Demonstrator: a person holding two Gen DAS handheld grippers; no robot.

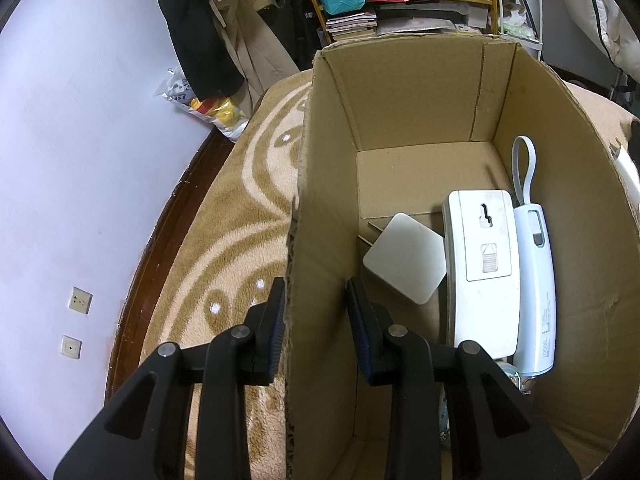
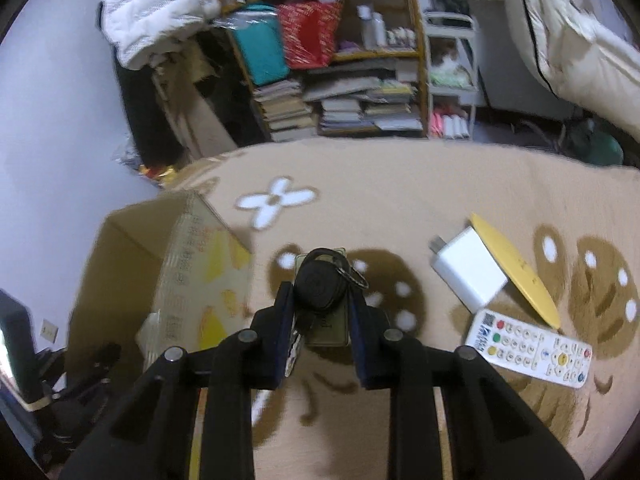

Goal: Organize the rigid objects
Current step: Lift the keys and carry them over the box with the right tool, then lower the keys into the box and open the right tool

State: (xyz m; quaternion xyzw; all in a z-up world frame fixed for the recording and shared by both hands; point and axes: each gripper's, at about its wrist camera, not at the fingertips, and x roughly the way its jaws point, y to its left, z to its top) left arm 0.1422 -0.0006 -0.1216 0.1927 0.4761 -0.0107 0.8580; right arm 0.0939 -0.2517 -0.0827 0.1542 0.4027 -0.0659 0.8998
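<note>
Transfer step: right hand-held gripper (image 2: 318, 300) is closed on the black key fob (image 2: 318, 284) above the blanket (image 2: 400, 208); carry it level toward the cardboard box (image 2: 124, 248) at 9 o'clock. Left hand-held gripper (image 1: 316, 292) straddles the box wall, fingers apart and not clamped; brace there and release low over the box floor.

Box half free inside; blanket open in the middle, crowded at the right.

The left gripper (image 1: 316, 296) straddles the near-left wall of the cardboard box (image 1: 320, 184), which stands between its fingers. Inside, the far floor is bare, while a square white adapter (image 1: 404, 264), a white rectangular device (image 1: 480, 264) and a power bank (image 1: 536, 288) fill the near right side. On the blanket (image 2: 400, 184), a charger (image 2: 468, 272), yellow card (image 2: 516, 268) and remote (image 2: 528, 348) crowd the right.
</note>
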